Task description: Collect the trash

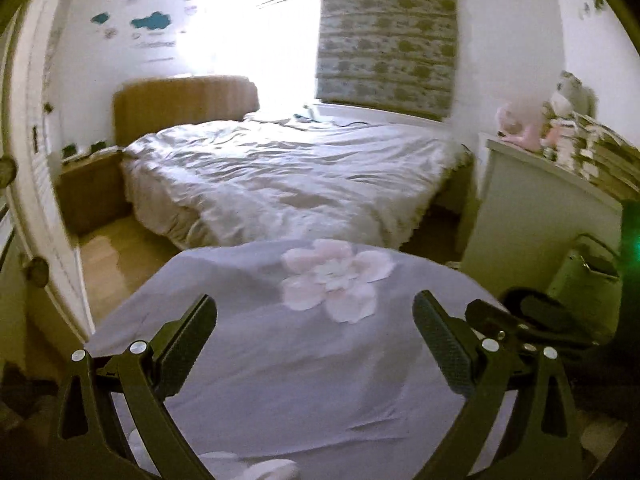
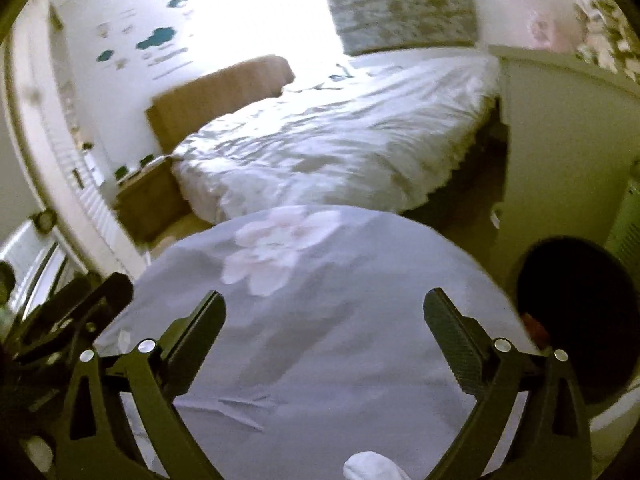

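We hold both grippers over a round table covered in a grey cloth [image 1: 280,360] printed with a pink flower [image 1: 332,280].

Left gripper [image 1: 316,340]: jaws stand wide apart, nothing between them; only bare cloth shows in the gap.

Right gripper [image 2: 324,336]: jaws likewise spread wide and empty. In the left wrist view it appears at 3 o'clock, just beside the left one.

Candidate trash: a crumpled white piece [image 2: 372,466] lies on the cloth at 6 o'clock in the right wrist view, close under the right gripper and behind its fingertips. In the left wrist view, pale crumpled shapes [image 1: 264,470] sit at 6 o'clock, also nearer the camera than the fingertips. We cannot tell whether these are the same item, nor whether they are tissue or paper; blur hides the detail.

A dark round opening [image 2: 576,320], which we judge to be a bin, stands at 3 o'clock in the right wrist view, off the table's edge.

Judgement: the key relation is that the white piece lies back of the jaws, not ahead. The right gripper looks nearer; it would need to draw back and tip down. No long axis is evident, so approach angle seems free. The unmade bed [image 1: 280,168] at 12 o'clock shows no obvious trash.
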A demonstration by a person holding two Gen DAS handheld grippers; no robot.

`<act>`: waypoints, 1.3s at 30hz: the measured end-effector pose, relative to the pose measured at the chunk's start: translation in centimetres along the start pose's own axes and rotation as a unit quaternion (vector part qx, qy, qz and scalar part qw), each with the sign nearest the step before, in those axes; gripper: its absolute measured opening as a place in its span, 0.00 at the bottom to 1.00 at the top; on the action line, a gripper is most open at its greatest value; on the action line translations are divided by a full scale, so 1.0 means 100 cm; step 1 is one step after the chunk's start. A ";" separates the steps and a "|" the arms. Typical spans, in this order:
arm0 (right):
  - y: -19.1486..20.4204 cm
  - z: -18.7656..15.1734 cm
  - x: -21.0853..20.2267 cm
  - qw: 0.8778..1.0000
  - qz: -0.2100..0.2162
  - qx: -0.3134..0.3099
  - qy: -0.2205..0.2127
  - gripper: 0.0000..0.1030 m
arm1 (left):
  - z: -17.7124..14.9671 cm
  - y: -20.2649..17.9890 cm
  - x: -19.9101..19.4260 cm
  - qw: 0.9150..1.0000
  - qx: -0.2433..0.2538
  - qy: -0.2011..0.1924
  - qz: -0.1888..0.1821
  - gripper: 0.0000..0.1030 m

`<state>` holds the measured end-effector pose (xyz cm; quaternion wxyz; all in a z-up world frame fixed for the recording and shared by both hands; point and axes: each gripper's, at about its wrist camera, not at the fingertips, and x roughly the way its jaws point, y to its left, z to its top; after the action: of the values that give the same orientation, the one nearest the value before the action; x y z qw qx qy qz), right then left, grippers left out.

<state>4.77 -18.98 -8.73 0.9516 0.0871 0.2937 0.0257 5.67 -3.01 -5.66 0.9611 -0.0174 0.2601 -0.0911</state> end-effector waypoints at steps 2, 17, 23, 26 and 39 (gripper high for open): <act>0.008 -0.005 0.000 1.000 -0.001 -0.008 -0.008 0.95 | -0.006 0.016 -0.001 1.000 -0.016 0.006 0.004 0.95; 0.012 -0.040 -0.009 0.996 -0.041 -0.026 -0.081 0.95 | -0.047 0.054 -0.008 0.997 -0.047 0.014 0.063 0.95; 0.008 -0.050 -0.015 0.994 -0.047 -0.027 -0.097 0.95 | -0.055 0.057 -0.012 0.996 -0.046 0.015 0.070 0.95; 0.006 -0.051 -0.019 0.992 -0.048 -0.027 -0.110 0.95 | -0.060 0.056 -0.012 0.996 -0.044 0.019 0.077 0.95; 0.032 -0.065 -0.039 0.984 -0.043 -0.087 -0.146 0.95 | -0.063 0.057 -0.020 0.994 -0.056 0.015 0.089 0.95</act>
<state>-2.13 -15.22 -11.29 0.9884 -0.0063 0.1516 -0.0027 1.73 3.06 -10.56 0.9588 -0.0462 0.2800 0.0096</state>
